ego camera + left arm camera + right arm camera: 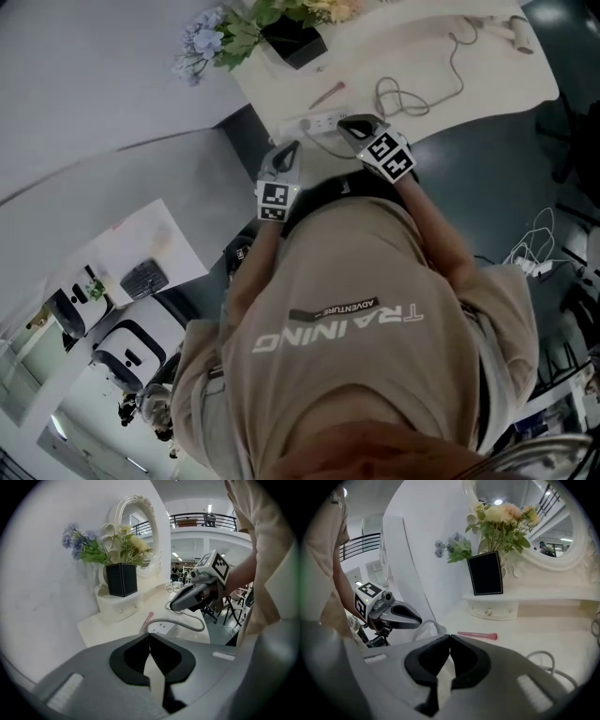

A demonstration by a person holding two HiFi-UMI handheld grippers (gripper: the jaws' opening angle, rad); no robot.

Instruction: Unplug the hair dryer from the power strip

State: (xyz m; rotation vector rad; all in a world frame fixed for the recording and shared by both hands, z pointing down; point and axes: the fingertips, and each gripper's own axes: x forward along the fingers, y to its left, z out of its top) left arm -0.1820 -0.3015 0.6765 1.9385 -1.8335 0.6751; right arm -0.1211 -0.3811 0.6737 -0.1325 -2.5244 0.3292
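From the head view, a person (375,319) in a beige shirt leans over a white bench (412,42) with a tool in each hand. The power strip (314,122) lies at the near edge of the bench. The right tool (350,125) has its tip just over one end of the strip, and the left tool (292,148) is close beside the other end. A cord (457,64) loops near the strip and runs toward the far end of the bench, where what it joins is too small to tell. A pink brush (328,94) lies beyond the strip, and a black flower pot (292,39) stands further back. In the left gripper view, that tool's jaws are pressed together at the tips with nothing between them. The strip lies just ahead, with the other tool hovering above it and a white-framed mirror (136,531) behind the pot. In the right gripper view, the jaws likewise meet at the tips and are empty. The left tool hangs to the side, and the brush lies on the bench ahead.
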